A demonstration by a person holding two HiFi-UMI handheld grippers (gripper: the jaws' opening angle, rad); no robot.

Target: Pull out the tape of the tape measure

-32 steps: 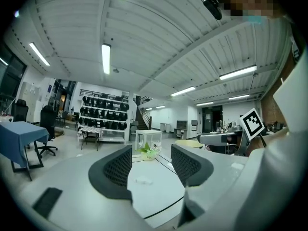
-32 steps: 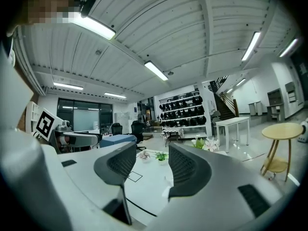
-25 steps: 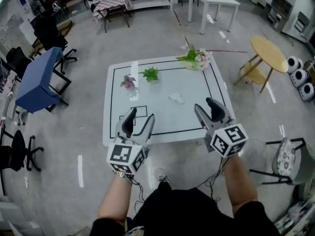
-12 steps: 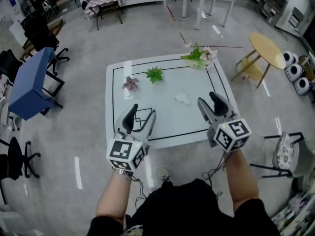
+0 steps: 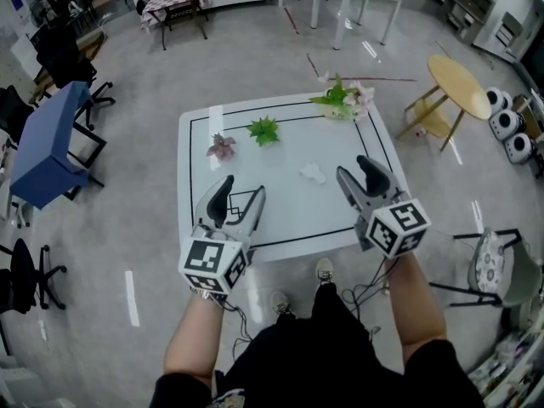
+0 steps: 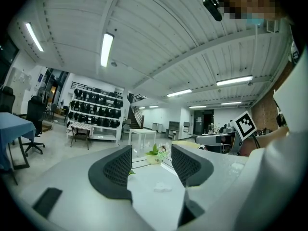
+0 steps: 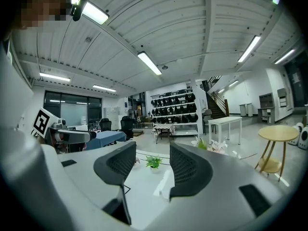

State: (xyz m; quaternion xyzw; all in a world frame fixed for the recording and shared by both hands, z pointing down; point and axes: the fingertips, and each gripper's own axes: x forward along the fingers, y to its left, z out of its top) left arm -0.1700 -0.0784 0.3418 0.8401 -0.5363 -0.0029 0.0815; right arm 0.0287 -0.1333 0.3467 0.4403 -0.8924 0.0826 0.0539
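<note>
My left gripper (image 5: 240, 192) hovers over the near left edge of the white square table with a black outline (image 5: 280, 219). Its 2 dark ribbed fingers are spread, with nothing between them. My right gripper (image 5: 357, 170) hangs over the near right side, its fingers just as wide and empty. A small white object (image 5: 312, 172) lies mid-table, nearer my right gripper, touched by neither. It is too small for me to tell if it is the tape measure.

— Where's the head view?
— High above, looking steeply down at the white table (image 5: 289, 211).
— And the others?
— Riding the left gripper (image 5: 242, 187) and right gripper (image 5: 355, 167), low, level across that same tabletop, close.
</note>
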